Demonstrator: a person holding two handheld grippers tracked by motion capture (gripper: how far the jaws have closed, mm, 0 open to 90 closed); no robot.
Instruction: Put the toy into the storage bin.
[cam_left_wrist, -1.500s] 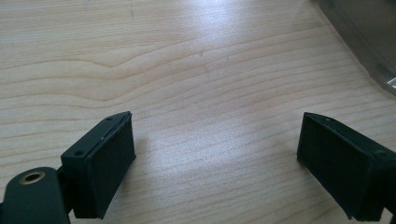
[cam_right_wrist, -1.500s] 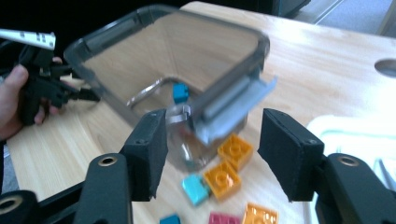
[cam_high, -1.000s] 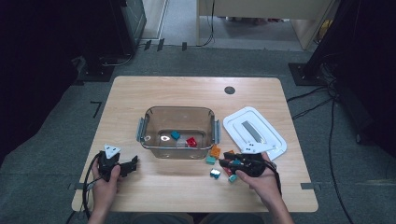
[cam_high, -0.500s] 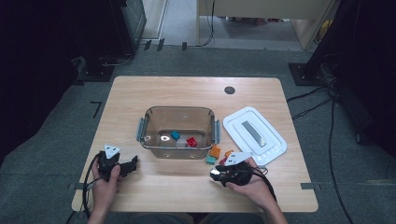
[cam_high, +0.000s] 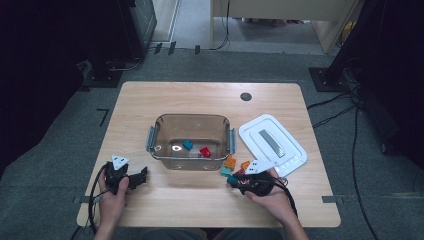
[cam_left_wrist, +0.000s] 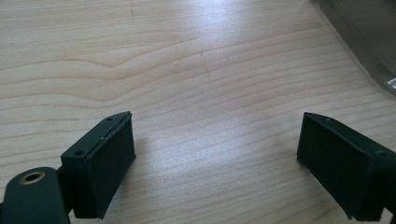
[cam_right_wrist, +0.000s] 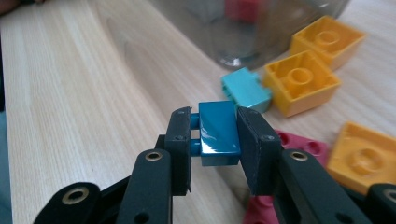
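Observation:
My right gripper (cam_right_wrist: 214, 117) is shut on a dark teal brick (cam_right_wrist: 217, 133), its pads pressing both sides; the jaws have just been closing on it. In the high view this gripper (cam_high: 234, 180) lies low on the table, just in front of the loose bricks by the clear container's (cam_high: 190, 119) near right corner. A lighter teal brick (cam_right_wrist: 245, 91), yellow-orange bricks (cam_right_wrist: 301, 81) and a pink-red brick (cam_right_wrist: 303, 144) lie just past the jaws. My left gripper (cam_high: 142, 176) rests at the table's near left, open (cam_left_wrist: 215, 149) over bare wood.
The container holds a blue brick (cam_high: 188, 145) and a red brick (cam_high: 205, 152). Its white lid (cam_high: 272, 145) lies flat to the right. Orange bricks (cam_high: 230, 162) and a teal brick (cam_high: 226, 171) sit between the container and my right hand.
My right hand has shifted a little to the left beside the loose bricks. The left hand and gripper have kept still.

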